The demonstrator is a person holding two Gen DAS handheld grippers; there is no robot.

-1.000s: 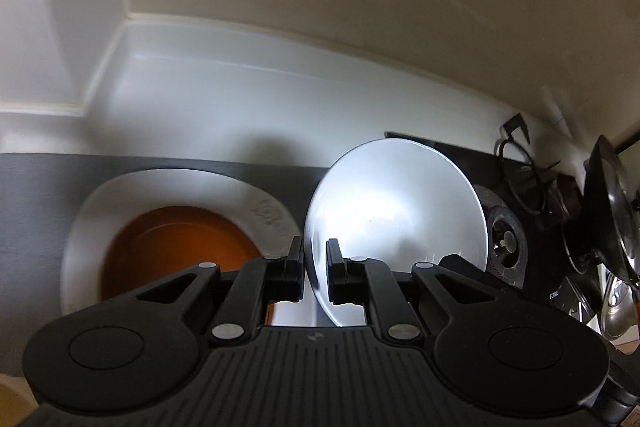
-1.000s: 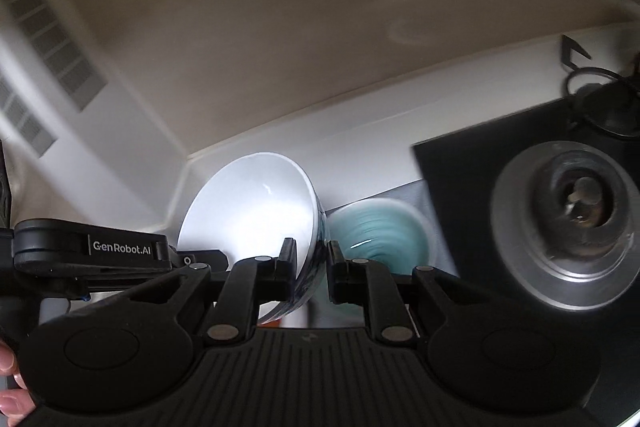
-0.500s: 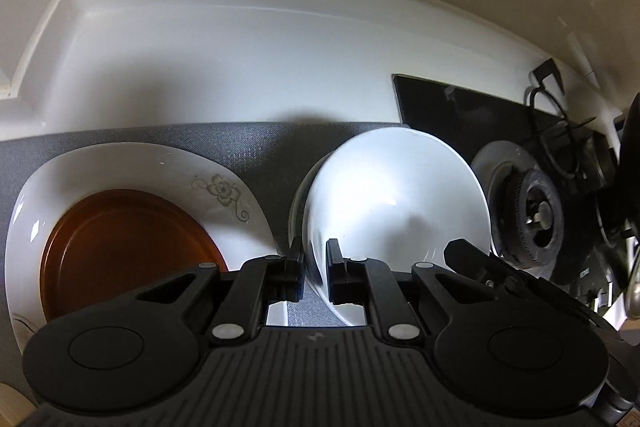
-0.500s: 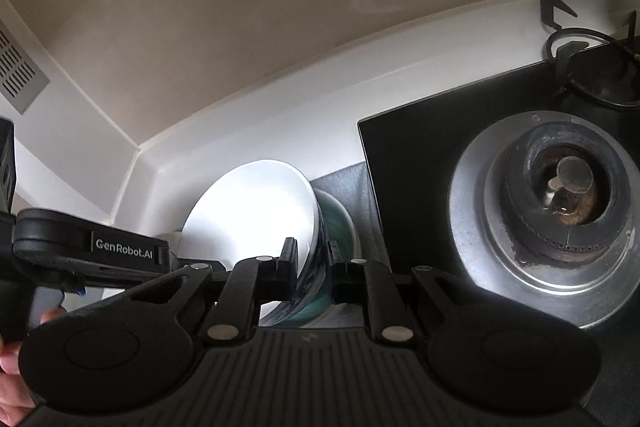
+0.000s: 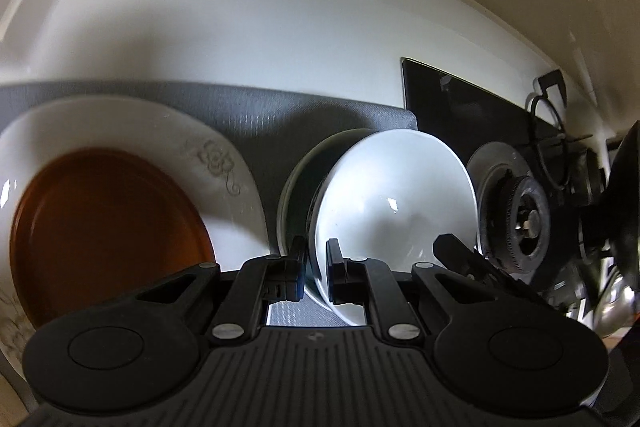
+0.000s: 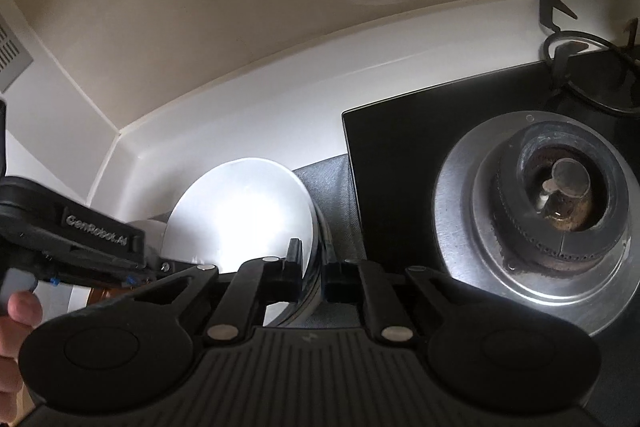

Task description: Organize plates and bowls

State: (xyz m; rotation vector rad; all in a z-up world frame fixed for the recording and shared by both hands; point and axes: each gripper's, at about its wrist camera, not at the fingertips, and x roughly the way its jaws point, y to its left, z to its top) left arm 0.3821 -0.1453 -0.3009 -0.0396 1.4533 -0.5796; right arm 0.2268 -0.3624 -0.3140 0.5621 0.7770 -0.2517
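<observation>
My left hand-held gripper (image 5: pixel 316 273) pinches the near rim of a white bowl (image 5: pixel 394 203), one pad outside the wall and one inside. My right hand-held gripper (image 6: pixel 313 273) clamps the same bowl (image 6: pixel 240 211) at its opposite edge, its jaws drawn in tight on the rim. The bowl sits tilted inside a second bowl (image 5: pixel 294 203), a darker one whose pale rim shows as a crescent on its left side in the left wrist view. Both rest on a grey mat (image 5: pixel 280 119) spread over the counter (image 5: pixel 240 39).

Just left of the bowls on the mat, a wide white plate (image 5: pixel 236 203) with a faint floral motif carries a smaller amber-brown plate (image 5: pixel 108 231) in its centre. At the lower left of the right wrist view, part of my hand (image 6: pixel 18 311) is wrapped round the left tool's black body.

Beyond the mat's right edge lies a black glass hob (image 6: pixel 400 163) with a gas burner (image 6: pixel 560 203) in a shiny steel ring, its pan support removed. Farther back stands a black wire pan support (image 6: pixel 580 67). The white counter curves up into a cream wall (image 6: pixel 240 7).
</observation>
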